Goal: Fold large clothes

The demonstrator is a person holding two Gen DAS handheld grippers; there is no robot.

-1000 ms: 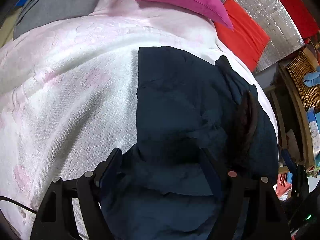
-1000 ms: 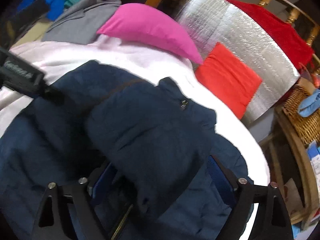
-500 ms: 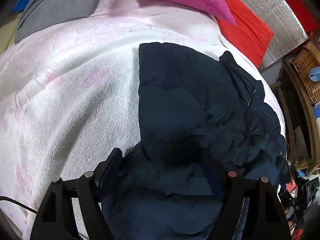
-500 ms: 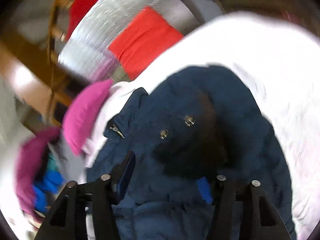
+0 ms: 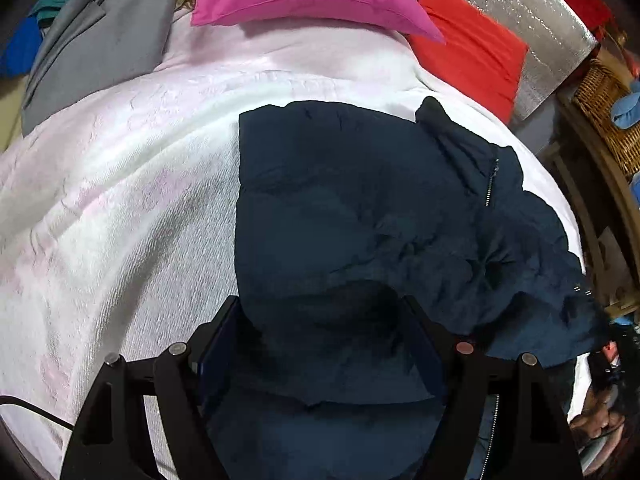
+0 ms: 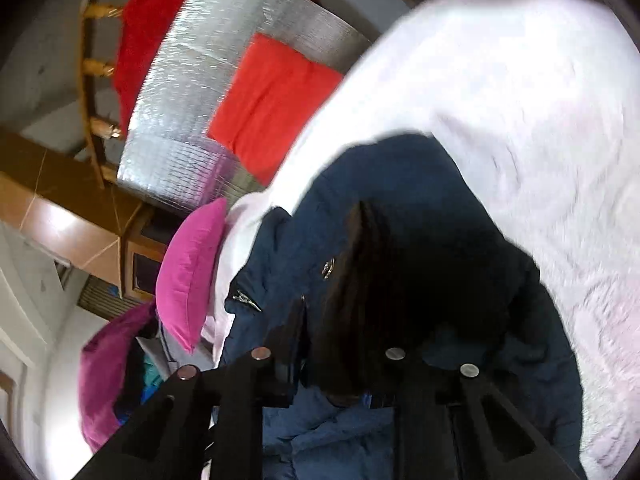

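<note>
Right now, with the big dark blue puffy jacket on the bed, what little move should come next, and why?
Probably draw the right gripper across so its dark blue puffy jacket flap folds over the middle. The jacket's right side lies bunched near the white blanket's edge, while the left gripper, jaws apart, has jacket cloth between its fingers.
</note>
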